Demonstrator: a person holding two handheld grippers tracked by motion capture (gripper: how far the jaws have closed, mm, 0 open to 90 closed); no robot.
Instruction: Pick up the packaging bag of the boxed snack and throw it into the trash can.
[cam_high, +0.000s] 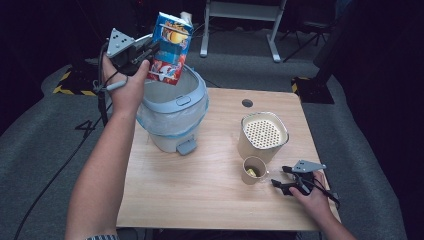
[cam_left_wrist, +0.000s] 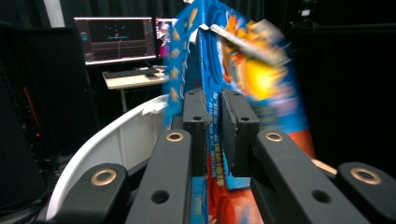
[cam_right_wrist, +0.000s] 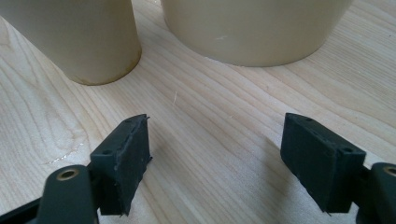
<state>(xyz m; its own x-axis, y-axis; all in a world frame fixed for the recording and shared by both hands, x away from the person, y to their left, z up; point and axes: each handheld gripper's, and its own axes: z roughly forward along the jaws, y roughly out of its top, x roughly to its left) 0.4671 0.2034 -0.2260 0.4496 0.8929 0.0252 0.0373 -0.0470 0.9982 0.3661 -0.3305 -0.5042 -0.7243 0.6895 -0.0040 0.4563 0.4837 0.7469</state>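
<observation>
While raised over the bin (cam_high: 172, 107), left gripper (cam_high: 150, 52) clamps carton (cam_high: 171, 47)

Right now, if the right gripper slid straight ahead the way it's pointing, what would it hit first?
Probably the small cup, or the gap beside it: the open right gripper aims between it and the large beige container. Depth is hard to judge.

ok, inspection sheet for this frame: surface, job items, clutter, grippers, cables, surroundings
Surface: light wooden table, round hole near the far edge.
Job's things: colourful carton held above the open bin, which has a liner bag.
Clutter: cream container with perforated insert; small cup with something yellowish inside.
Grippers: left gripper shut on the carton; right gripper open, low over the table near the cup.
Cables: one cable trails across the floor at left.
Surroundings: grey carpet, dark room, lit monitors on a desk.
</observation>
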